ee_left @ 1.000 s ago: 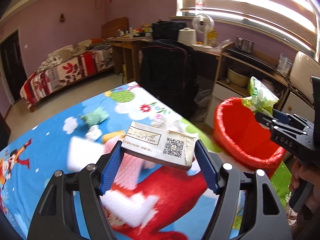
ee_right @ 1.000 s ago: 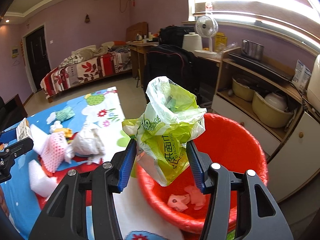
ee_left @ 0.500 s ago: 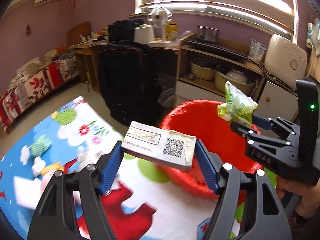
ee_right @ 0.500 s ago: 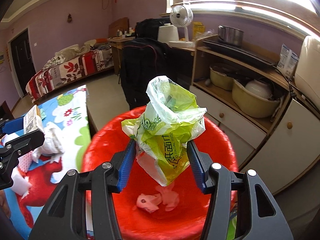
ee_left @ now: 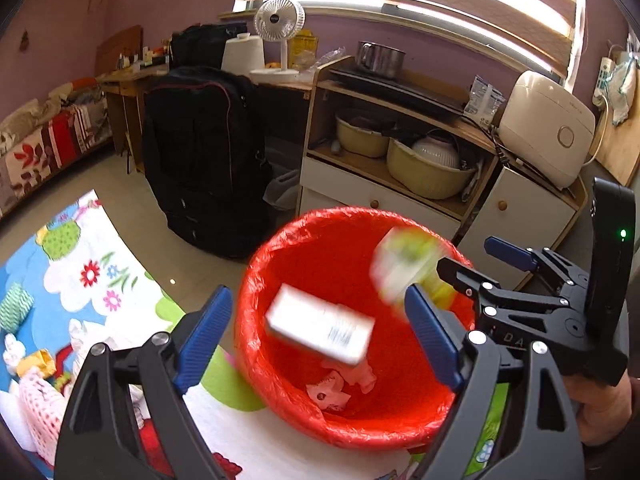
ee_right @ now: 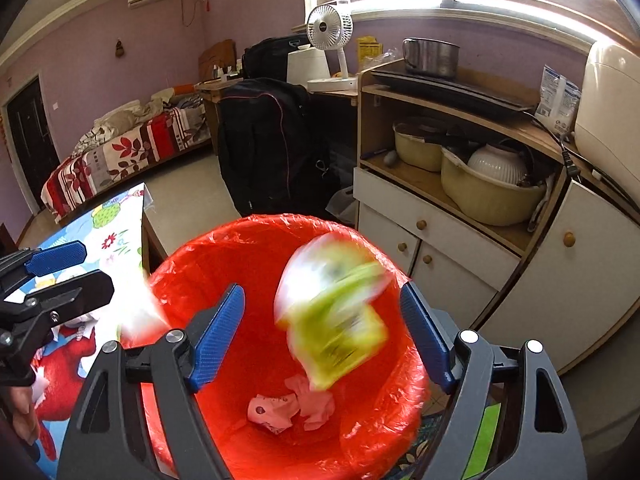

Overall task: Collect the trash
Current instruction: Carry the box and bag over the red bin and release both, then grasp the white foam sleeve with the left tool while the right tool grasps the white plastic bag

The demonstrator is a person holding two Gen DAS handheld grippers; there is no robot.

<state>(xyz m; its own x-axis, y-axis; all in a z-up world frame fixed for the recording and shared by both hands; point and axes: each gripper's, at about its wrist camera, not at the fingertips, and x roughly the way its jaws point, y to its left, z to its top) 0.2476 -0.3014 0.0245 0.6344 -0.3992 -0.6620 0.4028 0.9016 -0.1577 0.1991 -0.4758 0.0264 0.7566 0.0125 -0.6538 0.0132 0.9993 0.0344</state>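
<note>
Both tongs, left gripper [ee_left: 318,336] and right gripper [ee_right: 322,332], just opening, nothing pinched; box [ee_left: 318,330], light crinkly bag [ee_right: 332,312] falling into bin [ee_left: 256,280]; leftover scraps at 9 o'clock, pinch mid-body.

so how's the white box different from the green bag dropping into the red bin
The white box is a flat rectangular carton with dark print near one end; the green bag is a crumpled yellow-green and white plastic wrapper with no fixed shape. The box falls between the left gripper's pads, the bag between the right gripper's. Both are motion-blurred, touched by no pad, above the red bin; both grippers' jaws have just been opening.
</note>
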